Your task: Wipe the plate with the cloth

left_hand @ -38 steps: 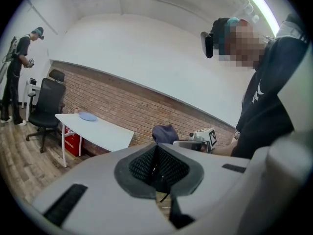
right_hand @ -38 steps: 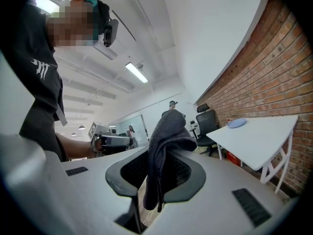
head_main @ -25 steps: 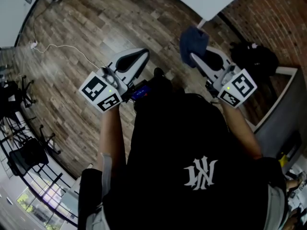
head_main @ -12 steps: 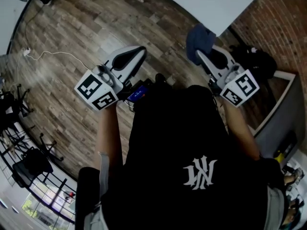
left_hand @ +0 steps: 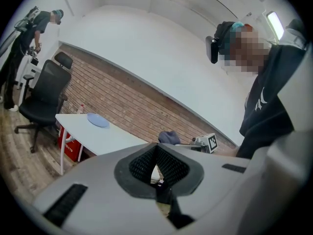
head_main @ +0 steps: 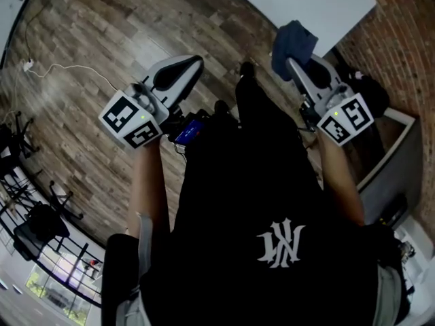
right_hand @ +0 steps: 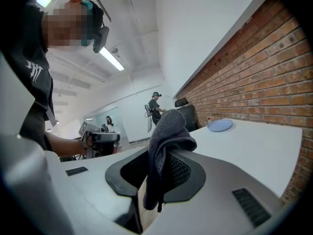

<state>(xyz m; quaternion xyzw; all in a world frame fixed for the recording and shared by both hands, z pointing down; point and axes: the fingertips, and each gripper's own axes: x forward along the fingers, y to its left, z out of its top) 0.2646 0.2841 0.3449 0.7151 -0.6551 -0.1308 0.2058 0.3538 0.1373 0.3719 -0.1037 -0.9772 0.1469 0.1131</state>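
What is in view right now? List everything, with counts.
cloth: 1, dark blue, pinched in the right gripper's jaws
plate: 1, blue, on the table's far end
table: 1, white, beside the brick wall
chair: 1, black, by the table's end
box: 1, red, under the table
cable: 1, white, on the wood floor
bystanders: at least 2, one in dark clothes, far background
left gripper: 1, white, shut, empty
right gripper: 1, white, shut on the cloth

cloth [right_hand: 165,133] — dark, bunched, pinched between jaws | plate [right_hand: 220,125] — blue, flat on white table [right_hand: 254,148]
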